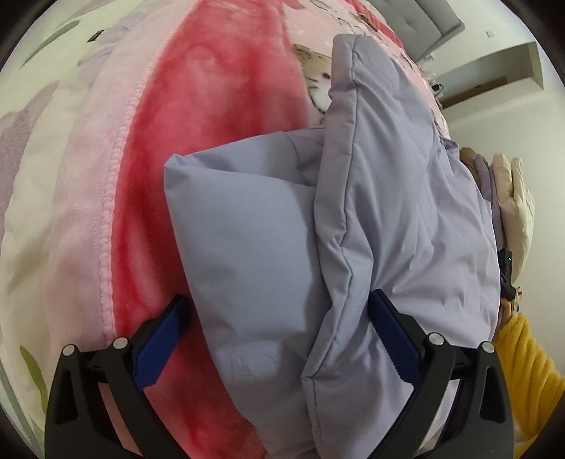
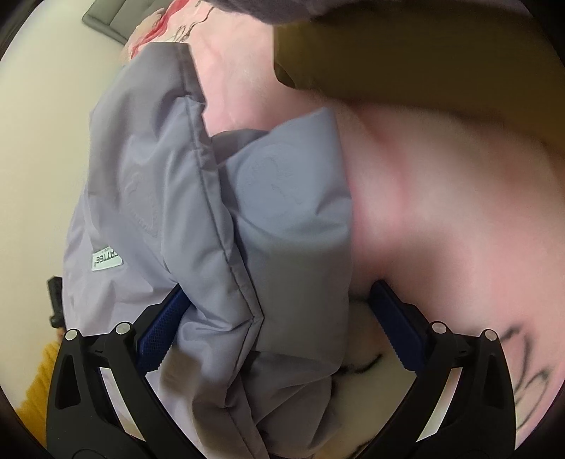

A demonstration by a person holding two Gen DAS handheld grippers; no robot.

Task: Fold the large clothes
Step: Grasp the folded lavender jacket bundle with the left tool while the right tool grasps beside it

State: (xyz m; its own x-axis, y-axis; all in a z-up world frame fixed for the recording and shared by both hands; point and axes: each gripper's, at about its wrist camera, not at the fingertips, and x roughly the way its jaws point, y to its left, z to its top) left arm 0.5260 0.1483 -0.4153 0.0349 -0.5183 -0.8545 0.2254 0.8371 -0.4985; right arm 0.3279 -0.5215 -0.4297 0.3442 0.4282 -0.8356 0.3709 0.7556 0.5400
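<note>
Left wrist view: pink and red plush blanket (image 1: 219, 116) with cartoon prints, spread as the soft support under everything; pale floral sheet (image 1: 31, 183) at its left edge, grey padded headboard (image 1: 423, 17) and white wall beyond. Lilac padded jacket (image 1: 317, 229) lying on the blanket, already doubled over itself, long axis running away from the camera toward the headboard. Smooth matte fabric, puffy, a stitched seam along the upper fold, a faint embossed logo low on the lower panel. Left tool (image 1: 279, 339) spread wide, blue pads either side of the jacket's near end; whether the pads press the cloth cannot be told. Beige and lilac quilted garment (image 1: 512, 204) at the right edge, mustard sleeve (image 1: 529, 381) below it.

Right wrist view: same jacket (image 2: 212, 219), greyer here and partly blurred, folded edge running from near the camera up toward the far left, a small white label (image 2: 106, 260) on the left panel, a round embossed mark on the right. Right tool (image 2: 272, 325) likewise wide apart around the bundle; grip cannot be told. Pink blanket (image 2: 441, 212) to the right, olive blurred shape (image 2: 406, 49) overhead, cream wall at left.
</note>
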